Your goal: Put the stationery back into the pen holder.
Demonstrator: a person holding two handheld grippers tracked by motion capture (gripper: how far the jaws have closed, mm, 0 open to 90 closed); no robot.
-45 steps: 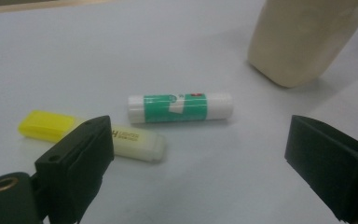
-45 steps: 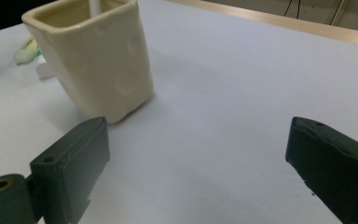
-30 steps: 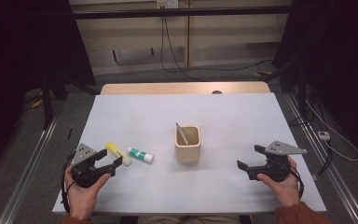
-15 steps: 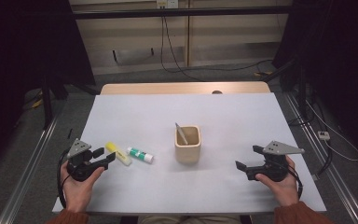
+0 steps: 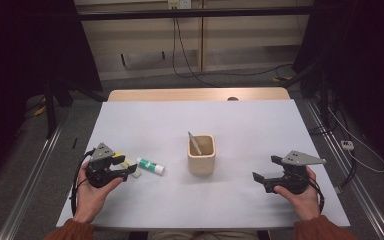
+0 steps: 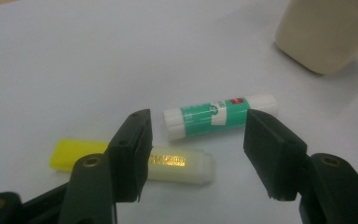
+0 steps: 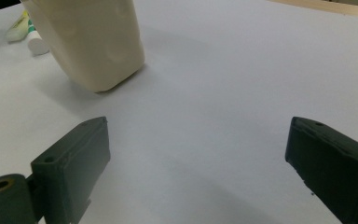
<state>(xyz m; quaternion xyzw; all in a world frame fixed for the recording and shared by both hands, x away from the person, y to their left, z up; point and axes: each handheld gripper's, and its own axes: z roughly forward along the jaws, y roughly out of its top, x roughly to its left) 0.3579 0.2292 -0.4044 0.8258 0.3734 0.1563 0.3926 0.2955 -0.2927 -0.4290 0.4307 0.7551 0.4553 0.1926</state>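
Yellow-capped highlighter (image 6: 130, 161) lies on the desk (image 5: 260, 120) just beside the green glue stick (image 6: 219, 114), both near my left tool (image 6: 196, 149). Since a second ago that tool has slid in over them; its jaws, just opening slightly, stand apart around nothing yet. Right tool (image 5: 262, 179) waits open, well clear. Cup (image 5: 201, 154) stands apart; bare room all round.

On the surface (image 5: 240, 120) the cup (image 5: 201, 154) stands near the middle with 1 stick (image 5: 195, 143) leaning in it. Left of the cup lies the glue stick (image 5: 150, 166), and just left of that the highlighter (image 5: 128, 165). The left gripper (image 5: 128, 170) sits over the highlighter; the right gripper (image 5: 256, 178) is well right of the cup.
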